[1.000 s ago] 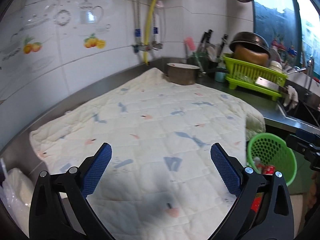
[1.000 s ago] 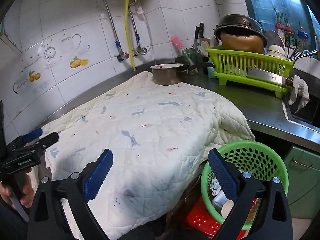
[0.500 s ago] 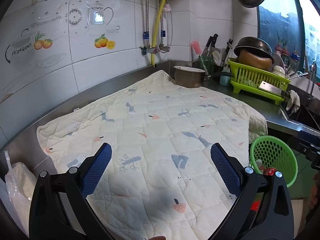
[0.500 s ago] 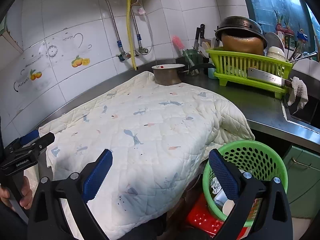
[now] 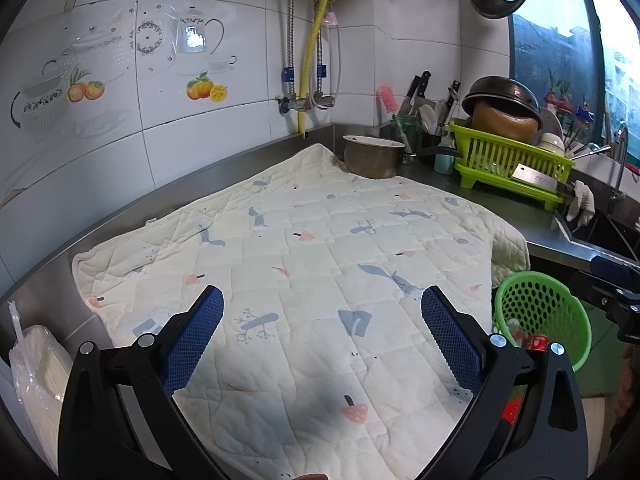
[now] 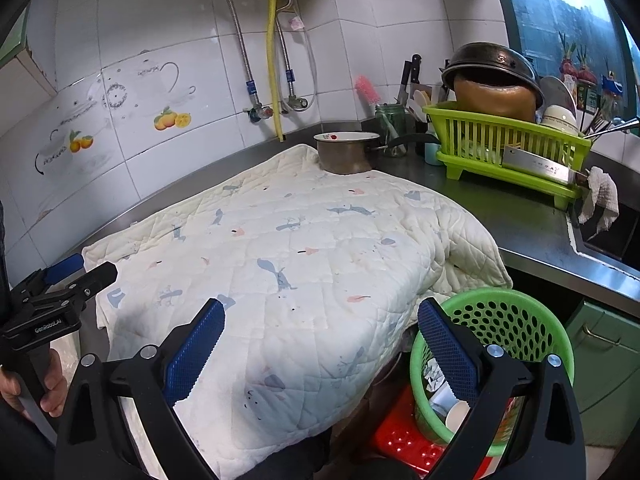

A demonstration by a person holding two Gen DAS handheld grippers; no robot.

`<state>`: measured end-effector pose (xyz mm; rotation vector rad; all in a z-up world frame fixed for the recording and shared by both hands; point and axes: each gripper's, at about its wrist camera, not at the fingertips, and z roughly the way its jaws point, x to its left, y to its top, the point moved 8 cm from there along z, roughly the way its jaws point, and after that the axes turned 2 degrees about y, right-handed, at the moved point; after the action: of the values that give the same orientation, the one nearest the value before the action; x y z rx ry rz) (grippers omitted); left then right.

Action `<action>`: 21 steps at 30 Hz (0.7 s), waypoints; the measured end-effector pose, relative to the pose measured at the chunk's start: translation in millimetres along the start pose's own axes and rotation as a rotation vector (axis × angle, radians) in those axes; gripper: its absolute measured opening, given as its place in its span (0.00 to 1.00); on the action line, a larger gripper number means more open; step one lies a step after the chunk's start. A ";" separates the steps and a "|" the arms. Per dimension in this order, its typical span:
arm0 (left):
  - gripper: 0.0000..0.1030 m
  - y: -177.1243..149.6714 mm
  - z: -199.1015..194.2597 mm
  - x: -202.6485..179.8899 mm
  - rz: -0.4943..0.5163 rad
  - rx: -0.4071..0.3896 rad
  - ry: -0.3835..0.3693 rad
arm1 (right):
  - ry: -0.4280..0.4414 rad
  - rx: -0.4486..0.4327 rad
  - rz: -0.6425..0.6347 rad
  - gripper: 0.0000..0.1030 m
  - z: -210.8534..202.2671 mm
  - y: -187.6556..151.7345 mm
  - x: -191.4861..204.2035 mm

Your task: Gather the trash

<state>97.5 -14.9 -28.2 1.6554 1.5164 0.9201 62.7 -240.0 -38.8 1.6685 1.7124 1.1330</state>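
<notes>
The trash [image 6: 450, 404], some paper scraps and a cup, lies already inside the green basket [image 6: 516, 320], which stands low beside the table's [image 6: 532, 236] front edge, just past the hanging corner of the quilted cloth [image 6: 304, 264]. No loose trash shows on the cloth. The basket lies directly under the right gripper [image 6: 320, 344], while the left gripper [image 5: 322, 332] hovers over the cloth; both have their fingers spread and hold nothing.

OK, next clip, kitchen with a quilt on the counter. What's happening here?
A person holds two grippers over a quilt spread on the counter. The left gripper and right gripper are both open and hold nothing. No loose trash shows on the quilt. A green basket beside the counter's edge already holds a cup and other scraps, so collecting looks done or paused.
</notes>
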 end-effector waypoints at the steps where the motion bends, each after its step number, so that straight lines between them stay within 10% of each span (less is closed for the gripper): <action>1: 0.95 -0.2 -0.7 -0.4 0.000 -0.001 -0.004 | 0.000 0.001 -0.003 0.91 0.2 0.0 0.7; 21: 0.95 -1.7 -1.0 6.0 -0.014 0.001 0.001 | 0.009 0.007 -0.022 0.92 2.1 1.2 7.0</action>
<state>96.1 -8.8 -28.9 1.6426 1.5278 0.9132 64.2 -232.9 -37.5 1.6465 1.7383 1.1274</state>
